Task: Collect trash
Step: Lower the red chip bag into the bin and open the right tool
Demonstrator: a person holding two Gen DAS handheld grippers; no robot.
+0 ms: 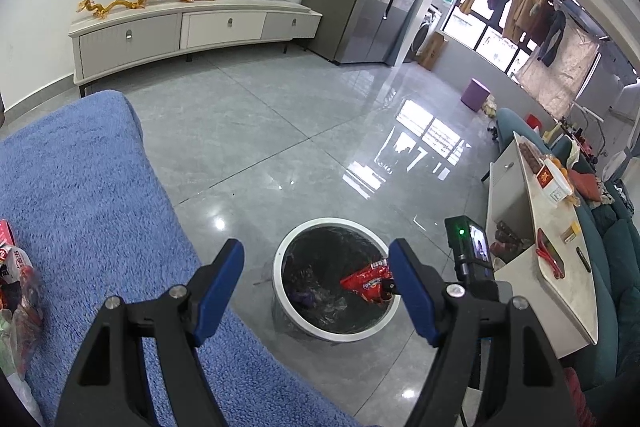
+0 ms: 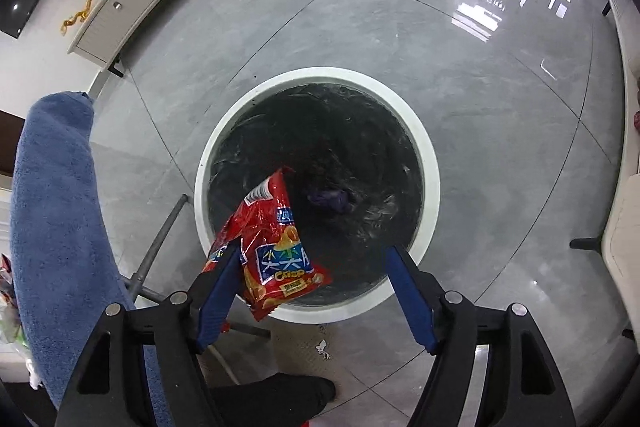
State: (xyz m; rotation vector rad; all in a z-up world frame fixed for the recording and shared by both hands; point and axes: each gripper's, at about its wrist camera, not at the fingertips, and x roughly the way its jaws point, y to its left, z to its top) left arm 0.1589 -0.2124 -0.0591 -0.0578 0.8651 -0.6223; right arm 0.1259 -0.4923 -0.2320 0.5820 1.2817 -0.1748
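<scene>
A round white-rimmed trash bin point(image 2: 430, 167) with a black liner stands on the grey floor; it also shows in the left wrist view point(image 1: 280, 259). My right gripper point(image 2: 310, 287) is open above the bin's near rim. A red crisp bag point(image 2: 276, 247) hangs against its left finger point(image 2: 218, 295), over the bin, with the jaws apart. In the left wrist view the red crisp bag point(image 1: 366, 281) shows above the bin. My left gripper point(image 1: 316, 287) is open and empty, above the edge of a blue towel-covered surface point(image 1: 80, 195). More wrappers point(image 1: 18, 291) lie on the towel at far left.
A purple scrap point(image 2: 330, 199) lies in the bin. A white coffee table point(image 1: 560, 259) with snacks stands right, a teal sofa point(image 1: 616, 267) behind it. A TV cabinet point(image 1: 180, 31) lines the far wall. A dark shoe point(image 2: 280, 399) and metal chair legs point(image 2: 160, 239) are near the bin.
</scene>
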